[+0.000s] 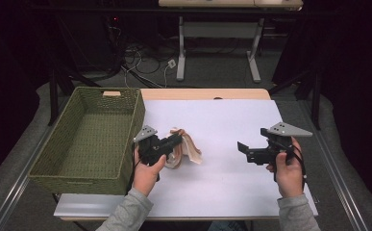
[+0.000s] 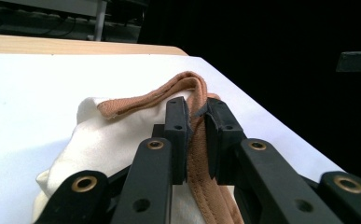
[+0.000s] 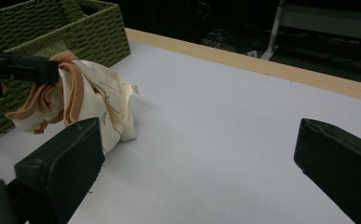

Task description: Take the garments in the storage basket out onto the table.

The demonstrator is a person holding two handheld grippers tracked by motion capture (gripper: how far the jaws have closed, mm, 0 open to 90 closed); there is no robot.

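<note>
**Left gripper pinches the cloth bag's strap beside the basket**

From where I stand, a person sits at a white tabletop (image 1: pixel 222 125) with a pale wooden edge along its far side, a black two-fingered gripper in each hand. The left gripper (image 1: pixel 176 140) reaches to its right over a cream fabric bag with tan-brown trim and straps (image 1: pixel 188 150), which lies bunched on the tabletop just beside the right wall of a large olive-green woven basket (image 1: pixel 58 166). The basket takes up the left end of the tabletop, and a small tan tag sits on its far rim.

In the left gripper view, the left gripper (image 2: pixel 196 119) has its fingers (image 2: pixel 176 123) closed on the tan strap (image 2: pixel 199 158): the band rises in a loop ahead of the tips, then runs down between them, pressed on both sides. The cream body of the bag (image 2: pixel 108 140) slumps below and to the left of it.

The right gripper (image 1: pixel 245 149) is held well apart from the bag, over the right half of the tabletop, pointing towards the left. In the right gripper view, its fingers (image 3: pixel 61 163) stand wide apart with nothing between them but bare white surface; the right gripper (image 3: pixel 197 177) faces the bag (image 3: pixel 99 100), which shows a thin brown line pattern on its cream cloth, with the basket (image 3: pixel 89 28) behind it. The tip of the left gripper (image 3: pixel 22 67) clamps the strap at the top of the bundle.

Beyond the tabletop, the floor is dim, with white table legs (image 1: pixel 181 53) and loose cables (image 1: pixel 140 60).
</note>
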